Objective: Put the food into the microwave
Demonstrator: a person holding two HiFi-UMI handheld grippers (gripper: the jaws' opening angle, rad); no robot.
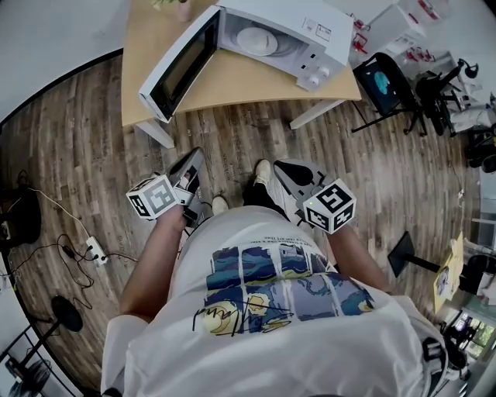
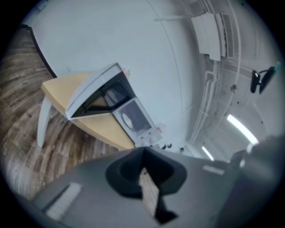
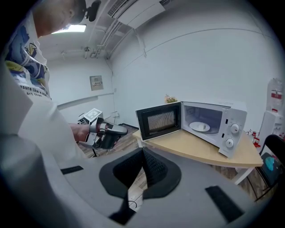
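Note:
A white microwave (image 1: 291,35) stands on a light wooden table (image 1: 232,85) with its door (image 1: 180,68) swung wide to the left. Inside lies only a white turntable plate (image 1: 256,40). No food shows in any view. My left gripper (image 1: 194,159) and right gripper (image 1: 280,167) are held close to the person's body, over the floor short of the table, both shut and empty. In the left gripper view the jaws (image 2: 143,153) meet below the tilted microwave (image 2: 133,118). In the right gripper view the jaws (image 3: 142,151) point toward the microwave (image 3: 213,122), with the left gripper (image 3: 109,133) off to the left.
A power strip (image 1: 94,250) with cables lies on the wooden floor at the left, near a round fan base (image 1: 66,314). A black chair (image 1: 384,81) stands right of the table, and a black stand (image 1: 407,252) is on the floor at the right. A small plant (image 1: 174,6) sits at the table's back.

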